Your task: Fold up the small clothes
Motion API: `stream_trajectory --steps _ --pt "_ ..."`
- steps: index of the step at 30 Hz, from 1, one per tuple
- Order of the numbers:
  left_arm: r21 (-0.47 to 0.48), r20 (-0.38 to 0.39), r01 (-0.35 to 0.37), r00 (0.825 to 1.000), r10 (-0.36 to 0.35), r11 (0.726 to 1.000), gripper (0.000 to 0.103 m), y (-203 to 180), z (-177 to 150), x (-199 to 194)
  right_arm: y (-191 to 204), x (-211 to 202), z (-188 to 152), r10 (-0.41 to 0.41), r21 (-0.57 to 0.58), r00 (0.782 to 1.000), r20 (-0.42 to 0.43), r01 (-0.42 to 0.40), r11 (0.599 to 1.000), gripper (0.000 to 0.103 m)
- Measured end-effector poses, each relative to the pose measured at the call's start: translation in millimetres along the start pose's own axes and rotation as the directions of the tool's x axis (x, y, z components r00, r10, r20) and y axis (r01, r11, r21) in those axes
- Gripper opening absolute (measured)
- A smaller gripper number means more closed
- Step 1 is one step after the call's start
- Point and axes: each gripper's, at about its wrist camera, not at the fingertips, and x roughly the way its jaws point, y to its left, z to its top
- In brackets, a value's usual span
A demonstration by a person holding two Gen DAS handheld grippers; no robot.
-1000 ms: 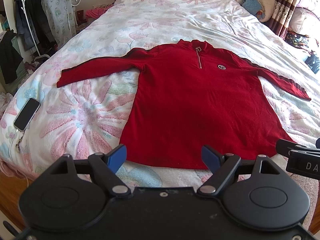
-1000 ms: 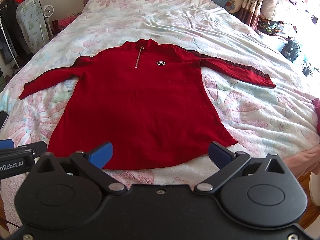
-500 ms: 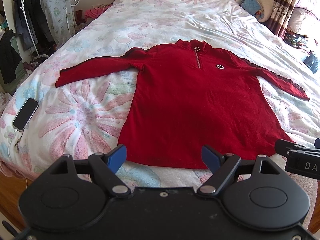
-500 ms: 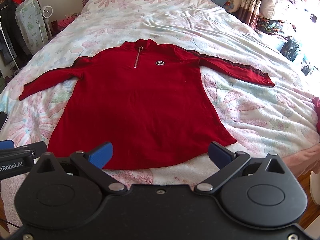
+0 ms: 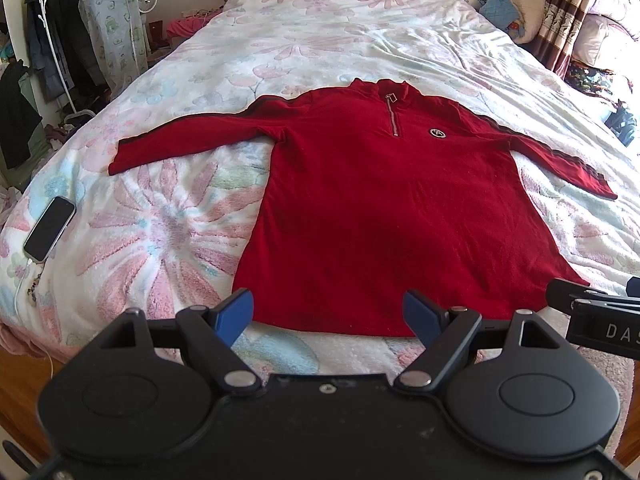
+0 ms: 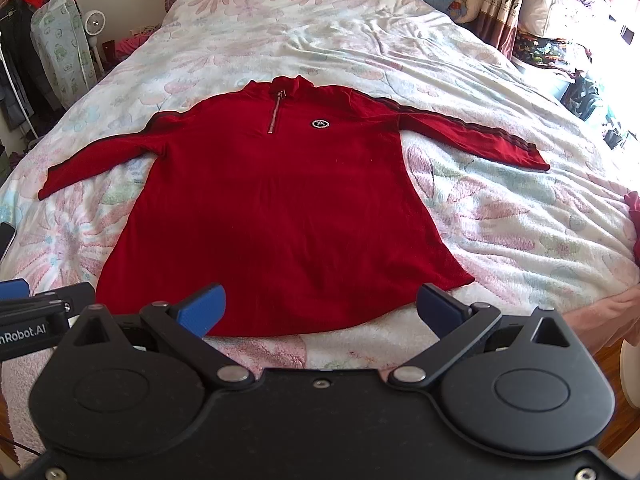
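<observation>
The red sweater [image 5: 384, 216] lies flat, sleeves spread, on the bed [image 5: 360, 40], and both the left tongs [image 5: 328, 312] and right tongs [image 6: 320, 304] hover wide open and empty above its near hem, so folding seems not yet begun; the next move probably needs a grip on a sleeve or hem corner.

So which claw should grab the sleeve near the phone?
Probably the left claw. The phone and that sleeve lie on its side of the red top; the right claw sits open further over.
</observation>
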Motion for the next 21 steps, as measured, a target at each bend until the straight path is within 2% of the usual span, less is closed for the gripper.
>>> stream_trajectory --steps 21 --pt "0.002 0.000 0.002 1.000 -0.002 1.000 0.084 0.1 -0.4 0.3 1.0 0.7 0.8 0.002 -0.001 1.000 -0.002 -0.002 1.000 0.103"
